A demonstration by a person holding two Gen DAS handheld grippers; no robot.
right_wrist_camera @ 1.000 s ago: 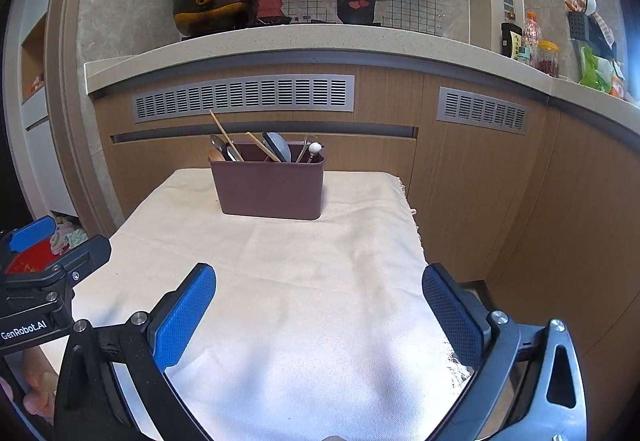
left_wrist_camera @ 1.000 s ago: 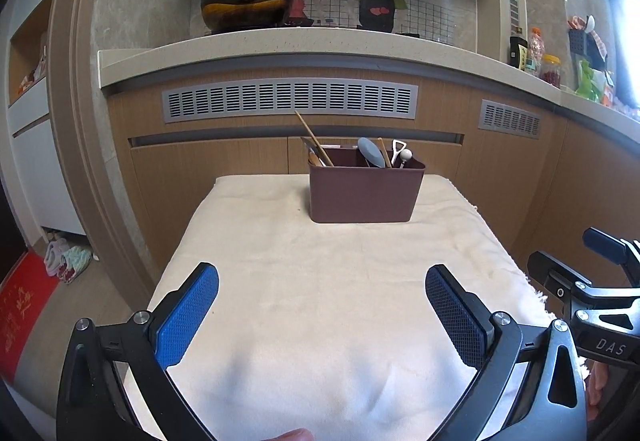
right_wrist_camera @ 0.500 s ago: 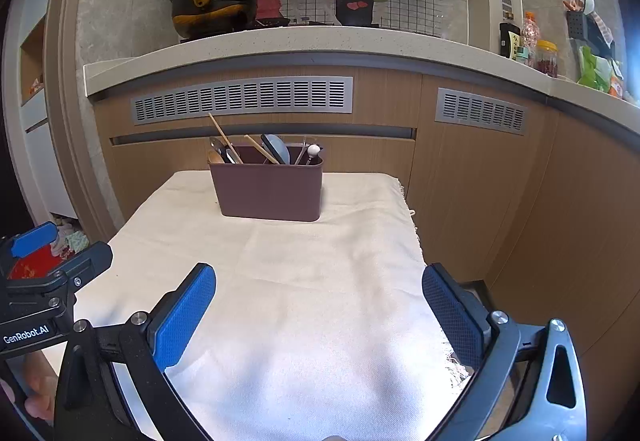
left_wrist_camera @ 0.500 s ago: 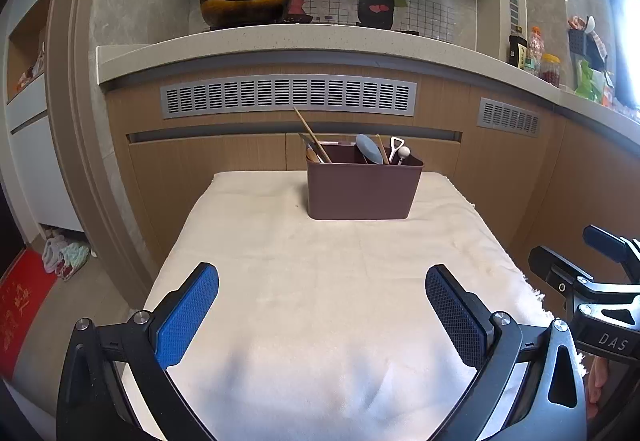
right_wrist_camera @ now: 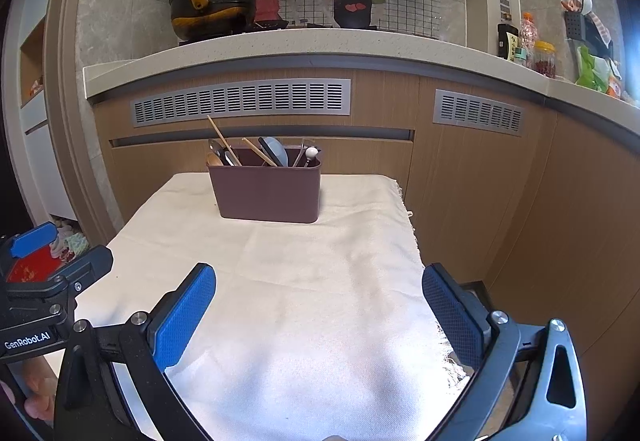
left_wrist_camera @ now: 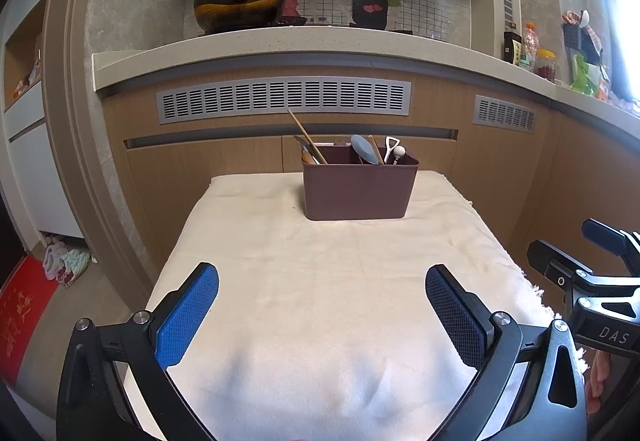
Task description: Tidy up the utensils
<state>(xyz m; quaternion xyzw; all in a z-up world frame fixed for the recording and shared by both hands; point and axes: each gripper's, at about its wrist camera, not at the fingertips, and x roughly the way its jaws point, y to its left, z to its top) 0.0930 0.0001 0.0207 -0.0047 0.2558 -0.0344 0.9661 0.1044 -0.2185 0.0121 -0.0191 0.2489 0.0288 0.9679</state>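
Observation:
A brown plastic utensil holder (left_wrist_camera: 358,187) stands at the far end of a table with a cream cloth (left_wrist_camera: 320,281); it also shows in the right wrist view (right_wrist_camera: 267,191). Chopsticks (left_wrist_camera: 306,135), a grey-blue spoon (left_wrist_camera: 363,149), a white-tipped utensil (left_wrist_camera: 396,153) and other utensils stand inside it. My left gripper (left_wrist_camera: 320,301) is open and empty, low over the near end of the cloth. My right gripper (right_wrist_camera: 318,301) is open and empty, over the near right part of the cloth. Each gripper shows at the edge of the other's view.
A wooden cabinet front with vent grilles (left_wrist_camera: 284,99) rises behind the table under a stone counter (left_wrist_camera: 280,45). A black and yellow pot (left_wrist_camera: 240,3) sits on the counter, and bottles and jars (left_wrist_camera: 528,53) stand at its right. The cloth's fringed right edge (right_wrist_camera: 412,225) overhangs the table.
Both grippers have drawn back a little from the holder, which looks slightly smaller and higher in the views. Both stay open and empty.

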